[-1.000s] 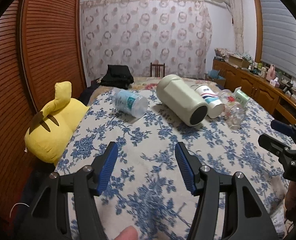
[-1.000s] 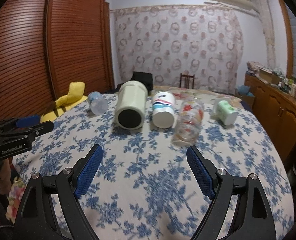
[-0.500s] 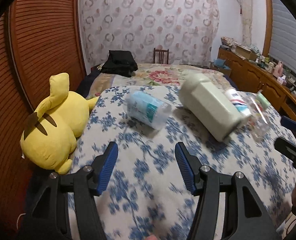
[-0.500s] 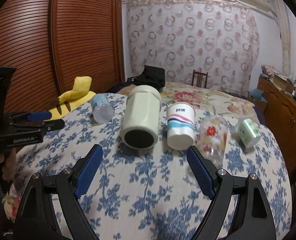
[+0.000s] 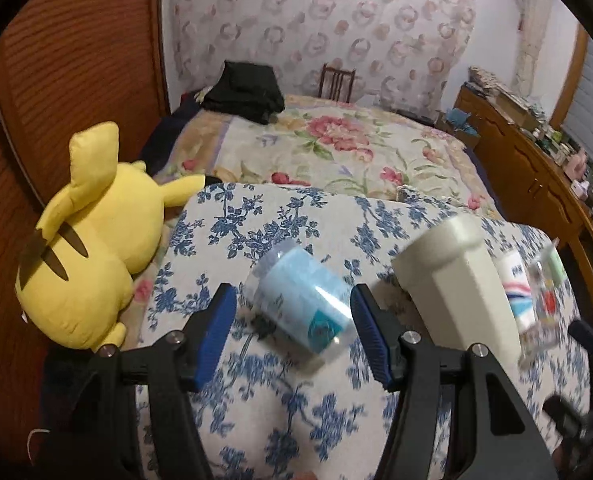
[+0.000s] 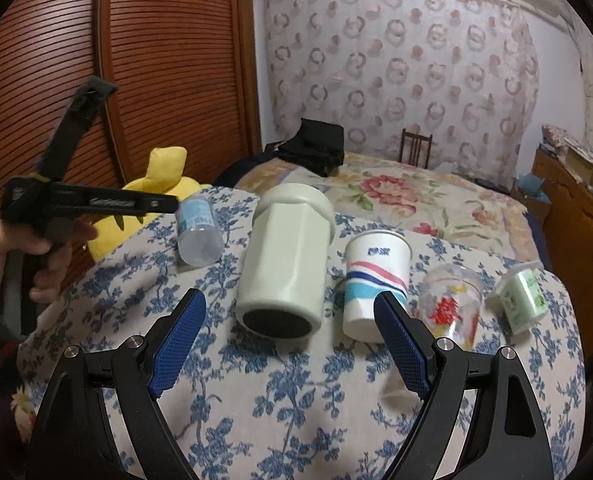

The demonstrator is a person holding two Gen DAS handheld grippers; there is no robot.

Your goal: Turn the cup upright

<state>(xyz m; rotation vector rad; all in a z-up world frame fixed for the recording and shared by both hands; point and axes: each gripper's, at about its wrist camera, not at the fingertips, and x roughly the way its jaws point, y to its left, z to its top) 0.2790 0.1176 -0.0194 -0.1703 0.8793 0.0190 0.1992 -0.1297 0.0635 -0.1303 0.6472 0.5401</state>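
Both grippers gape wide: the left gripper (image 5: 294, 332) frames the toppled blue cup (image 5: 300, 300), the right gripper (image 6: 290, 350) faces the cream tumbler (image 6: 284, 260).

Bedcover (image 6: 296, 400): white with blue floral print. Fingers (image 6: 180, 340): blue textured pads on black frames. Between the left fingers (image 5: 216, 332), a clear cup (image 5: 302, 308) with light-blue label. Beyond the right fingers, a pale-green tumbler (image 6: 284, 264) and a white paper cup (image 6: 372, 280) striped pink, blue and teal. Plush toy (image 5: 92, 248): yellow.

Both the left gripper (image 5: 292, 320) and right gripper (image 6: 290, 336) hover with jaws spread wide.
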